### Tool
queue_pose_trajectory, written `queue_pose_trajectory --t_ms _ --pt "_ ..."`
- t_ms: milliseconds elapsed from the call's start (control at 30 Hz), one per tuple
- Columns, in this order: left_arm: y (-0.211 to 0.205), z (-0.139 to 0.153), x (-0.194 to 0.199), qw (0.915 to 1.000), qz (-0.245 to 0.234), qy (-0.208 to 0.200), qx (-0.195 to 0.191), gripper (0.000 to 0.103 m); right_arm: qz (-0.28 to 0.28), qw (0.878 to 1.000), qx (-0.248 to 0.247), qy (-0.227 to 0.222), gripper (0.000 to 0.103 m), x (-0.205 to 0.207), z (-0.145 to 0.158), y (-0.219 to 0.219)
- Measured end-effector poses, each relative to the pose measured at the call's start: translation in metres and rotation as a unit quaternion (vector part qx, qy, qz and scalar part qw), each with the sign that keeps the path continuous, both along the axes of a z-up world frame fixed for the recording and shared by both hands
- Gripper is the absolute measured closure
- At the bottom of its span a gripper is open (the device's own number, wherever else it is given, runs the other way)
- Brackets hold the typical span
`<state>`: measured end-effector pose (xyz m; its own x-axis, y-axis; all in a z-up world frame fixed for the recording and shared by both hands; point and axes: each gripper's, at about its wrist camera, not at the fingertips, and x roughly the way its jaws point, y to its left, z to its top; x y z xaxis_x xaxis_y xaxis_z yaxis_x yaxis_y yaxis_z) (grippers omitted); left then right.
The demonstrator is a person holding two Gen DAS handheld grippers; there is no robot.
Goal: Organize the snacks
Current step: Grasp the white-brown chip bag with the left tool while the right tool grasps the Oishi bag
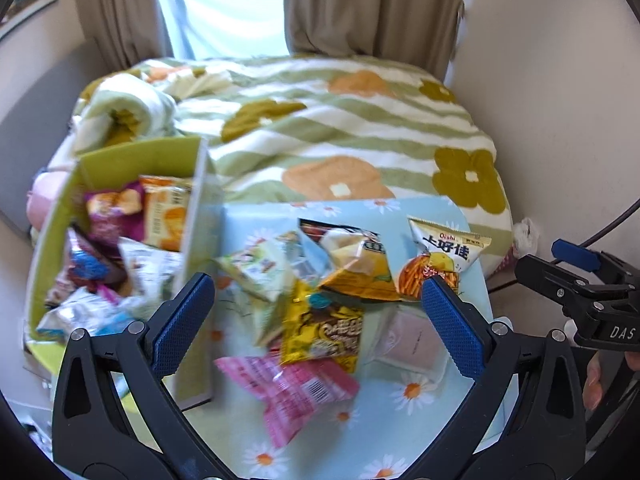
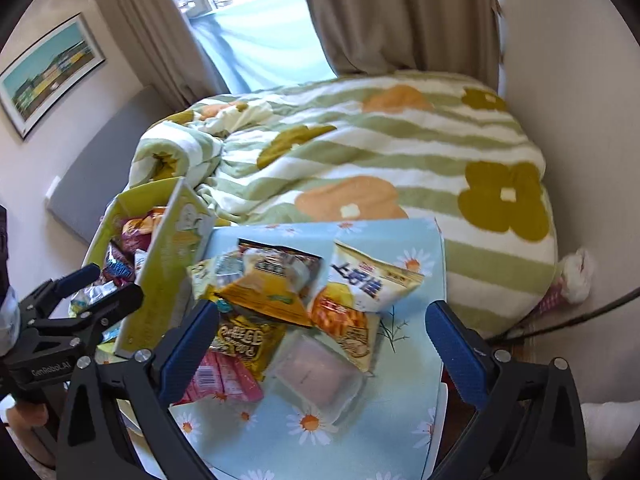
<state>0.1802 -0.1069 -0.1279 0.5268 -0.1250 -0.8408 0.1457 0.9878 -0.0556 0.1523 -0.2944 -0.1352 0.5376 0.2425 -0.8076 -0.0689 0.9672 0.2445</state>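
Observation:
A pile of snack packets lies on a light blue daisy-print table (image 1: 416,412) (image 2: 384,412): a pink packet (image 1: 292,392) (image 2: 218,380), a yellow-brown packet (image 1: 324,332) (image 2: 244,340), an orange-yellow bag (image 1: 356,272) (image 2: 268,292), a white Oishi bag (image 1: 440,256) (image 2: 368,288), a green-white packet (image 1: 260,268) and a clear pouch (image 1: 412,340) (image 2: 320,376). A green box (image 1: 60,216) (image 2: 160,280) at the left holds several packets. My left gripper (image 1: 318,300) is open and empty above the pile. My right gripper (image 2: 322,328) is open and empty over the pile.
A bed with a green-striped flower blanket (image 1: 340,132) (image 2: 400,152) lies behind the table. Curtains (image 1: 376,4) and a window stand at the back. A wall is at the right. The right gripper shows at the right edge of the left wrist view (image 1: 580,280).

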Motion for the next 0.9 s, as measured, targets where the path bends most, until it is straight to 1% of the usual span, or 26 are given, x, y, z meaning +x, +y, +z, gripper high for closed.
queue_pose_trajectory --t_ms 67,300,400,467,600,667,733,767,800,833,900 --pt "-0.012 -0.016 0.015 0.9998 -0.006 0.019 0.005 0.0 -0.009 1.0 0.018 0.017 0.0 0.009 -0.015 -0.01" --pt "-0.048 -0.071 0.063 0.9976 -0.029 0.059 0.022 0.001 -0.04 0.995 0.073 0.056 0.0 0.034 -0.062 -0.035" --pt "-0.055 -0.094 0.079 0.9959 -0.032 0.078 0.033 0.007 -0.053 0.992 0.094 0.07 0.0 0.044 -0.08 -0.041" --pt "-0.057 -0.103 0.086 0.9948 -0.029 0.091 0.036 0.009 -0.056 0.99 0.1 0.079 0.0 0.05 -0.089 -0.042" --pt "-0.063 -0.118 0.094 0.9933 -0.029 0.102 0.044 0.01 -0.054 0.989 0.106 0.092 0.005 0.058 -0.101 -0.04" --pt "-0.065 -0.124 0.096 0.9923 -0.032 0.109 0.049 0.016 -0.054 0.988 0.111 0.098 0.005 0.061 -0.105 -0.04" --pt "-0.066 -0.132 0.096 0.991 -0.033 0.116 0.057 0.028 -0.055 0.987 0.113 0.103 0.006 0.063 -0.109 -0.039" --pt "-0.065 -0.135 0.097 0.9905 -0.034 0.121 0.056 0.03 -0.054 0.986 0.115 0.106 0.006 0.065 -0.111 -0.038" --pt "-0.065 -0.138 0.097 0.9902 -0.034 0.125 0.053 0.038 -0.054 0.986 0.116 0.107 0.006 0.066 -0.112 -0.037" --pt "-0.065 -0.139 0.097 0.9899 -0.034 0.127 0.053 0.042 -0.054 0.985 0.118 0.11 0.006 0.066 -0.115 -0.036" --pt "-0.064 -0.14 0.096 0.99 -0.034 0.126 0.054 0.044 -0.052 0.985 0.121 0.115 0.006 0.068 -0.118 -0.033"
